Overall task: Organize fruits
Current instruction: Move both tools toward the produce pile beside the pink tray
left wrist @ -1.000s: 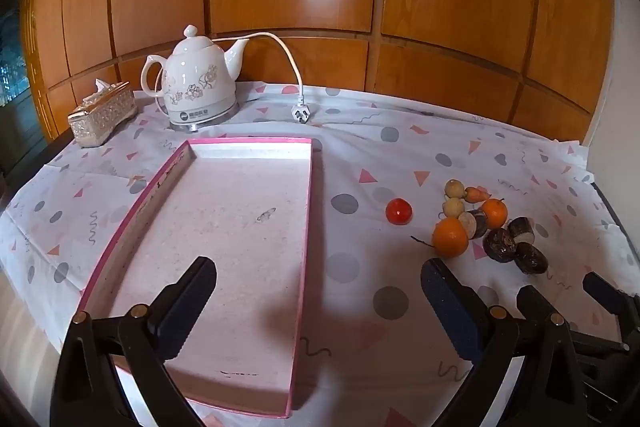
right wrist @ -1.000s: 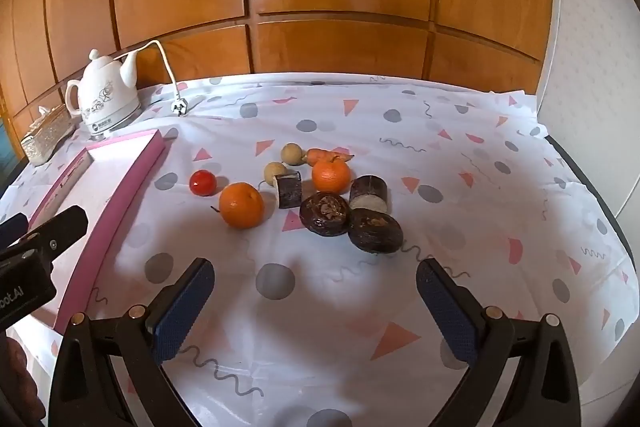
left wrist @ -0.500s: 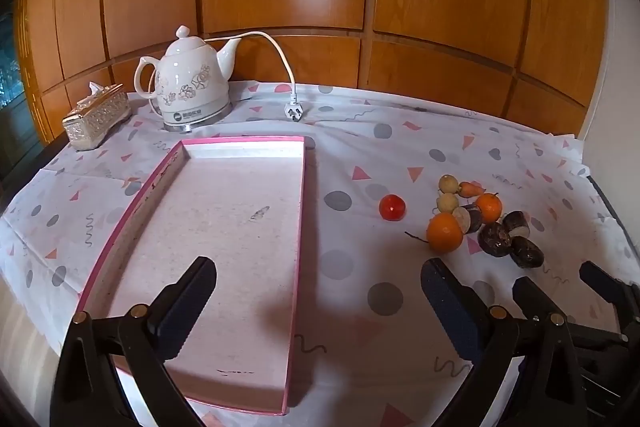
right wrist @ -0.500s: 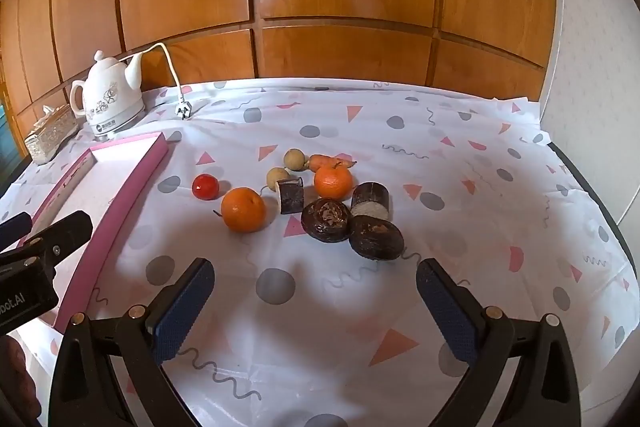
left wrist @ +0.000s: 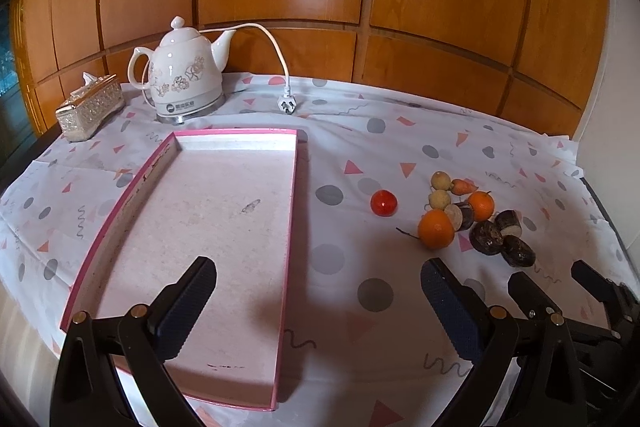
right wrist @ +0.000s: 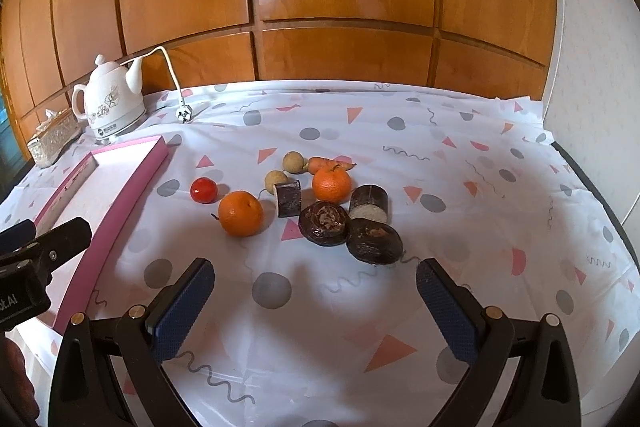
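1. Fruit count on the worktop [right wrist: 460,227]: 2 oranges [right wrist: 241,213], 1 red tomato [right wrist: 204,190], 2 small tan round fruits [right wrist: 293,162], 1 small carrot [right wrist: 328,163], 4 dark brown pieces [right wrist: 374,241]. All in one cluster right of the pink tray [left wrist: 208,227].
2. Tray: nothing in it; its right rim is well apart from the cluster.
3. Bare cloth in front of the fruit.
4. Left gripper [left wrist: 318,301]: jaws wide, holding nothing, over the tray's near right edge.
5. Right gripper [right wrist: 314,297]: jaws wide, holding nothing, near the dark pieces.

black gripper frames, blue ribbed jaws, brass screws
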`<action>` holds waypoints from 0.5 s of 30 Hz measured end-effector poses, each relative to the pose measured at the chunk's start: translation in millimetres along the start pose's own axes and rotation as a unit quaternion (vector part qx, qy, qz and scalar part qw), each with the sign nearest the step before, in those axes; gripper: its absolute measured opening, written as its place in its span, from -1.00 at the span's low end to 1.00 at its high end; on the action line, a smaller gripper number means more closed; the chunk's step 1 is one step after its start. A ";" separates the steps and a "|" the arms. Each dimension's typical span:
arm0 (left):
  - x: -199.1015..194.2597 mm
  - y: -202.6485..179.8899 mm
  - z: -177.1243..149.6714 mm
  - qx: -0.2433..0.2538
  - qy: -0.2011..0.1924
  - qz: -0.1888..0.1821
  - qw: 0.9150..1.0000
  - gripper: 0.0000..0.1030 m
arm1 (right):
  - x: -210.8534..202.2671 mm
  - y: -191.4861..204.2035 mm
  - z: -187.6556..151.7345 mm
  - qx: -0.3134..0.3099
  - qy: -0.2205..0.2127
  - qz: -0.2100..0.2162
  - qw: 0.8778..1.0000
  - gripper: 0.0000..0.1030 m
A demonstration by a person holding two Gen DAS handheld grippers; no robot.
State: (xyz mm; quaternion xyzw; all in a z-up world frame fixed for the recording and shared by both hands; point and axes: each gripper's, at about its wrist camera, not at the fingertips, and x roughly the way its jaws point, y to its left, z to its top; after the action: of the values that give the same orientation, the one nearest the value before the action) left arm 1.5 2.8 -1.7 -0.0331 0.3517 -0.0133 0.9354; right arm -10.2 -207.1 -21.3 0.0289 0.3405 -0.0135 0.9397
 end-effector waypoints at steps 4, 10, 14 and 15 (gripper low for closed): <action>-0.7 -5.0 3.0 0.008 -0.008 0.006 1.000 0.99 | 1.6 -2.8 1.6 -0.004 -0.002 -0.003 1.000 0.99; 0.7 -12.6 3.6 0.030 -0.007 0.002 1.000 0.99 | 3.9 -9.5 1.6 0.004 0.000 -0.010 1.000 0.99; 3.3 -18.0 3.6 0.039 -0.002 -0.003 0.999 0.99 | 4.5 -12.8 1.9 0.006 0.000 -0.014 1.000 0.99; 4.1 -19.5 3.9 0.041 0.000 -0.004 0.999 0.99 | 4.5 -13.4 1.9 0.006 0.000 -0.016 1.000 0.99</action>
State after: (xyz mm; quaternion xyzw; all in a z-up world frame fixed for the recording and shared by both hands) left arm 7.1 -16.6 -0.1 0.0039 0.3503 -0.0312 0.9361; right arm -6.1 -220.5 -23.3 0.0296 0.3412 -0.0303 0.9390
